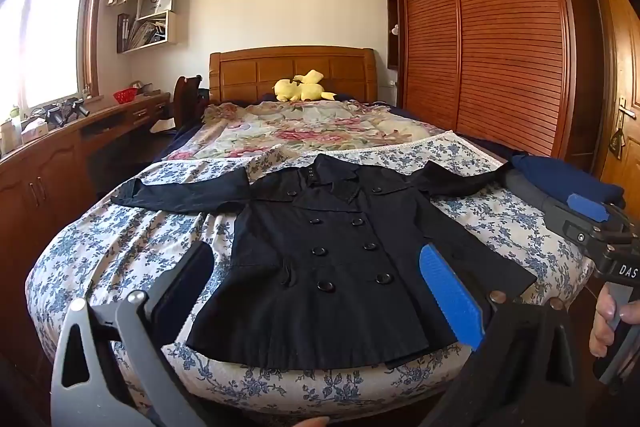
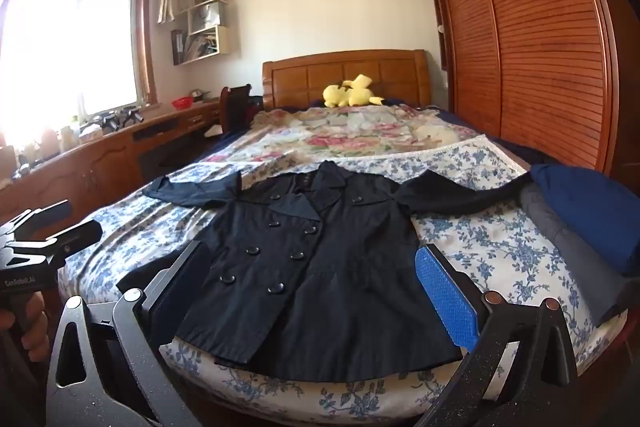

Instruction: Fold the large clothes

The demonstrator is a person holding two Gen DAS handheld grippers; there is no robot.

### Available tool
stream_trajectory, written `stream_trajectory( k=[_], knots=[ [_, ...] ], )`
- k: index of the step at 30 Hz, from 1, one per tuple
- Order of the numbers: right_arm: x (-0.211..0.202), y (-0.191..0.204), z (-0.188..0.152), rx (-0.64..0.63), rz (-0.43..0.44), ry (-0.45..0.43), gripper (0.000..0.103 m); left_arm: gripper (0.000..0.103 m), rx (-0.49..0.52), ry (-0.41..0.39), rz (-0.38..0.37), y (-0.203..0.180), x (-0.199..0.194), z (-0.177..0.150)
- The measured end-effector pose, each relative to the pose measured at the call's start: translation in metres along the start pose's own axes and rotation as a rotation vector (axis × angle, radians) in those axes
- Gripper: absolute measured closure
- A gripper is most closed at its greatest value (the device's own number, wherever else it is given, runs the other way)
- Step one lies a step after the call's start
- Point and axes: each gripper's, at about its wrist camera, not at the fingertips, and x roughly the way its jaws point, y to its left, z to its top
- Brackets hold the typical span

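A black double-breasted coat (image 1: 332,259) lies flat and face up on the blue-flowered sheet (image 1: 120,247), sleeves spread to both sides, hem toward me. It also shows in the right wrist view (image 2: 320,267). My left gripper (image 1: 316,291) is open and empty, held above the coat's hem near the foot of the bed. My right gripper (image 2: 312,287) is open and empty, also above the hem. Each gripper shows at the edge of the other's view: the right one (image 1: 592,227), the left one (image 2: 44,239).
Folded blue and grey clothes (image 2: 580,227) are stacked at the bed's right edge by the coat's sleeve. A flowered quilt (image 1: 304,131) and a yellow plush toy (image 1: 302,89) lie farther up. A wooden wardrobe (image 1: 500,39) stands right, a desk (image 1: 80,135) left.
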Motion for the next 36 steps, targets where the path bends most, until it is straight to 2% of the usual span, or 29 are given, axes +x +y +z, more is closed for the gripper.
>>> stream_trajectory(
  k=[36],
  knots=[
    [-0.009, 0.01, 0.002, -0.022, -0.01, -0.013, 0.0, 0.0, -0.006, -0.03, -0.004, -0.004, -0.011, 0.002]
  ],
)
